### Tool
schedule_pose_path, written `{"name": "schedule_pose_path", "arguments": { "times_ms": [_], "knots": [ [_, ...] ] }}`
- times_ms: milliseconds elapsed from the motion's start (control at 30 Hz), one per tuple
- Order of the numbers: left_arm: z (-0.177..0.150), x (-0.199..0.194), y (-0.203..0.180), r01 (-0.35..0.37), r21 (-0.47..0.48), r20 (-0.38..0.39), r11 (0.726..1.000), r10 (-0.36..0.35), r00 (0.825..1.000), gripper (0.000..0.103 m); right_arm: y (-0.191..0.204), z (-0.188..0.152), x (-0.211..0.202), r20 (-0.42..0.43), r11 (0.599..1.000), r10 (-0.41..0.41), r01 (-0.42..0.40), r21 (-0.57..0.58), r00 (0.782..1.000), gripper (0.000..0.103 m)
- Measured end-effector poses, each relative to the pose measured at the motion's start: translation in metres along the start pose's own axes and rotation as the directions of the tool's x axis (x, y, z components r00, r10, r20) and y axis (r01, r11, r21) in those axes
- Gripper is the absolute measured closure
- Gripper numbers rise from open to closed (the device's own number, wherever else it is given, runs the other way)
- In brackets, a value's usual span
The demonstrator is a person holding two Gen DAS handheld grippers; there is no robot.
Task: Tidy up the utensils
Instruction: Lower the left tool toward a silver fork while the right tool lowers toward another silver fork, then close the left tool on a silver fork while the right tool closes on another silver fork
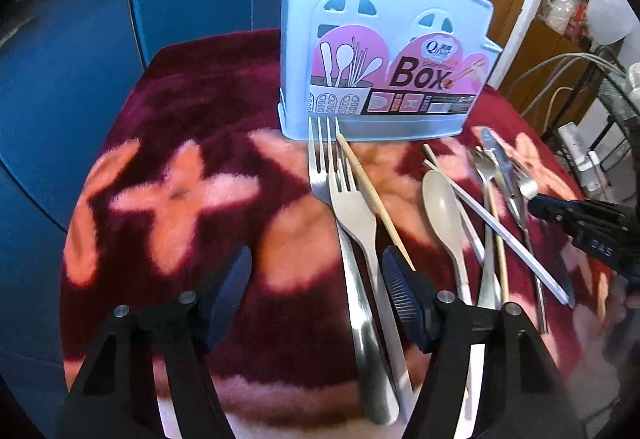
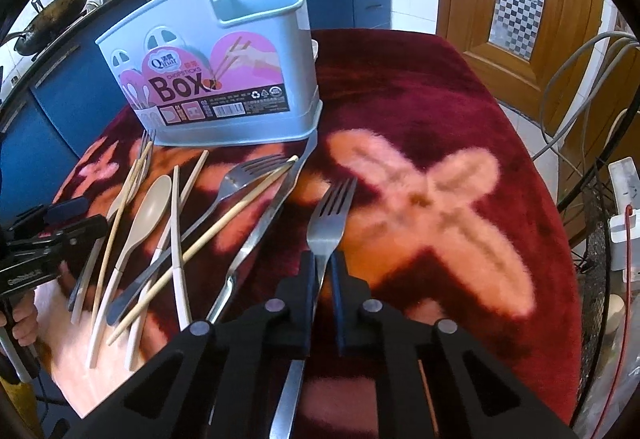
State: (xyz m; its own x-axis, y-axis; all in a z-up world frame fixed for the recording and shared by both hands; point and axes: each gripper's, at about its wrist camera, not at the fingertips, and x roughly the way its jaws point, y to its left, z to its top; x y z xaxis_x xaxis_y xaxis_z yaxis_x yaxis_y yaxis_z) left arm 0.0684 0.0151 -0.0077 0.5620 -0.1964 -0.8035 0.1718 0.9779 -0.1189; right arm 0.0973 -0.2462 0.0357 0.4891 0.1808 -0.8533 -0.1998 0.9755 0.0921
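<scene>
While the right gripper pinches the steel fork by its neck, near right of the chopsticks box, the long handle may pivot and slip; the left gripper is spread, empty.

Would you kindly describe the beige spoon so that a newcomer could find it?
Start at the blue box standing on the red blanket. In front of it lie scattered forks and chopsticks; among them, the spoon is the only utensil with a rounded beige bowl.
</scene>
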Motion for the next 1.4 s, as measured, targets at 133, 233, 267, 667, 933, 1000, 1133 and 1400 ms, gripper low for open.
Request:
{"name": "schedule_pose_path", "arguments": {
  "times_ms": [133,233,267,667,933,1000,1133,1400],
  "knots": [
    [-0.003,-0.001,0.000,0.003,-0.002,0.002,1.000,-0.003,1.000,0.039,0.002,-0.001,-0.001,-0.007,1.000,-0.018,0.018,-0.021,1.000,0.094],
    [0.001,0.001,-0.001,0.010,0.013,0.008,1.000,-0.010,1.000,0.054,0.003,-0.002,-0.002,-0.014,0.999,-0.028,0.027,-0.034,1.000,0.094],
    [0.004,0.005,-0.001,0.009,0.011,0.006,1.000,-0.010,1.000,0.057,0.003,-0.002,-0.002,-0.016,0.999,-0.028,0.027,-0.034,0.999,0.094],
    [0.000,0.008,0.000,0.028,0.009,-0.075,1.000,-0.027,0.997,0.057,-0.001,-0.001,-0.001,-0.047,1.000,-0.007,0.006,-0.030,0.999,0.093],
    [0.018,0.027,-0.014,-0.036,0.087,-0.083,0.996,0.043,0.996,0.057,0.001,0.007,0.004,-0.080,0.999,-0.015,0.012,-0.042,0.997,0.093],
    [0.027,0.035,-0.012,-0.025,0.071,-0.098,0.997,0.032,0.995,0.057,0.001,0.010,0.006,-0.093,0.999,-0.011,0.007,-0.045,0.996,0.093],
    [0.041,0.046,-0.003,-0.011,0.044,-0.119,0.999,0.016,0.993,0.058,0.000,0.016,0.011,-0.120,0.998,-0.004,-0.003,-0.060,0.993,0.093],
    [0.058,0.061,-0.013,-0.045,0.073,-0.126,0.996,0.054,0.991,0.060,-0.011,0.028,0.020,-0.166,0.996,0.078,-0.082,-0.021,0.983,0.091]
  ]
}}
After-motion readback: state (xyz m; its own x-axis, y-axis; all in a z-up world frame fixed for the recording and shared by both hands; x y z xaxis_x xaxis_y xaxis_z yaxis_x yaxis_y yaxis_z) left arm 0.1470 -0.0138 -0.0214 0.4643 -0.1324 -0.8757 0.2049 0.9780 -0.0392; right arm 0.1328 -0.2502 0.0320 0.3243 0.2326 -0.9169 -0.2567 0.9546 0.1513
